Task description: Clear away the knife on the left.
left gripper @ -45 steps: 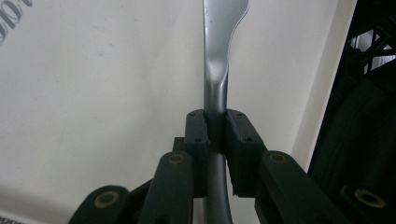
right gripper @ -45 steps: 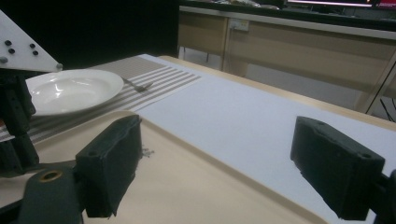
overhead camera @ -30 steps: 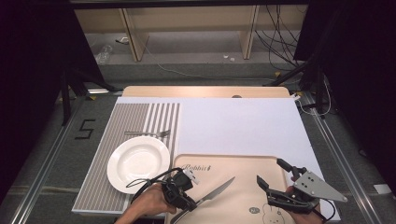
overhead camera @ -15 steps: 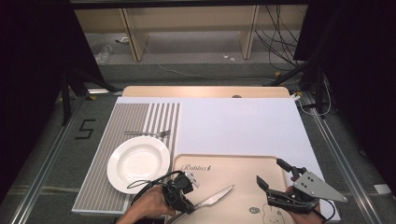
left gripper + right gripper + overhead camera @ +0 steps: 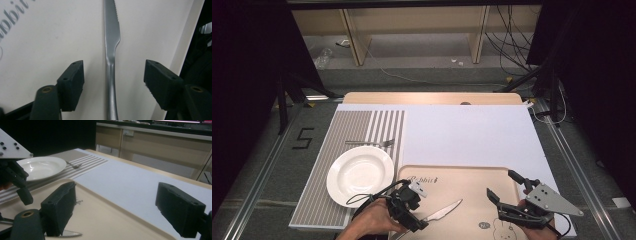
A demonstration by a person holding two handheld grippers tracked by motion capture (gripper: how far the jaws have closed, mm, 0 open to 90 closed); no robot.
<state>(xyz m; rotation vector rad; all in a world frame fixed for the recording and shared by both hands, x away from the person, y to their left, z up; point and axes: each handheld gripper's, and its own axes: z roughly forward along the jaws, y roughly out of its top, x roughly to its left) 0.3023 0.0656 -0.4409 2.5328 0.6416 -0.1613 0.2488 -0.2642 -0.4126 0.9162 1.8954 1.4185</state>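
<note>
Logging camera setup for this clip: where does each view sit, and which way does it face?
High view: above the near edge, facing forward and down; hand with left gripper, right gripper.
Left gripper view: on that gripper, looking down at knife on tray; its jaws open, just released.
Right gripper view: level across tray toward plate; own jaws open.
All share the knife.

My left gripper (image 5: pixel 414 212) hangs low at my near left, its fingers (image 5: pixel 72 83) just spread wide and pressing on nothing. My right gripper (image 5: pixel 507 192) sits to the right, fingers (image 5: pixel 60 207) parted wide, gripping nothing.
</note>
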